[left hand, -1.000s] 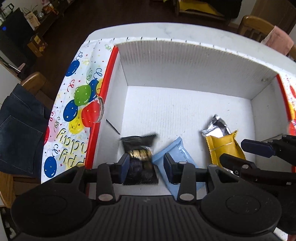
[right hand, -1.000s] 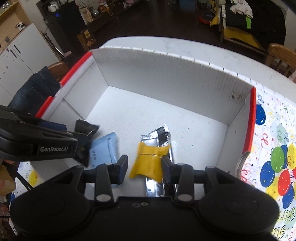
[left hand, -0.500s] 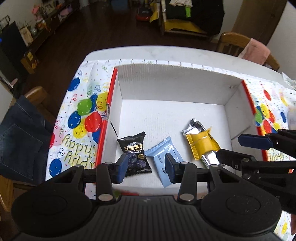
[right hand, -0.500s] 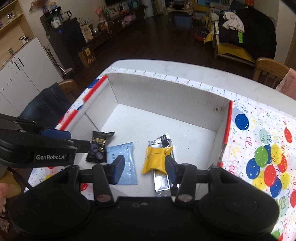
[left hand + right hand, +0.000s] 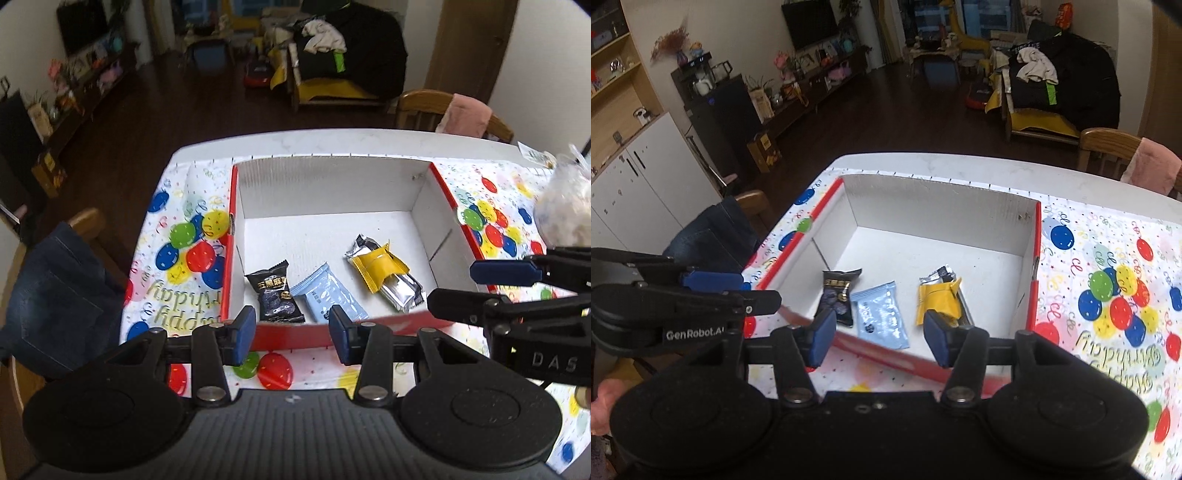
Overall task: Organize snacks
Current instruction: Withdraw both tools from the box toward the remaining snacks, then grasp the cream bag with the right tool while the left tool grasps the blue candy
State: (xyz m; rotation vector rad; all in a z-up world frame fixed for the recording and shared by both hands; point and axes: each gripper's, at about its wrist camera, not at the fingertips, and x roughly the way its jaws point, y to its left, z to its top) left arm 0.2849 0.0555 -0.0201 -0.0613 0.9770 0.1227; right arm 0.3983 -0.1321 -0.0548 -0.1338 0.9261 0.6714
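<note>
Readable text: "GenRobot.AI" in white on the side of the left claw (image 5: pixel 729 290), seen from the right wrist view; "DAS" on the body of the right claw (image 5: pixel 480 284), cut off at the frame edge; "Happy Birthday" in gold script on the balloon-print tablecloth (image 5: pixel 1115 350). Chinese characters mark the black snack packet (image 5: pixel 275 291).

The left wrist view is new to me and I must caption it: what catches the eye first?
A white cardboard box with red edges, standing on a bright balloon-print birthday tablecloth. Along its near side lie a black snack packet, a light blue packet and a yellow-and-silver bar in a row. Both grippers, left gripper and right gripper, hover open and empty.
</note>
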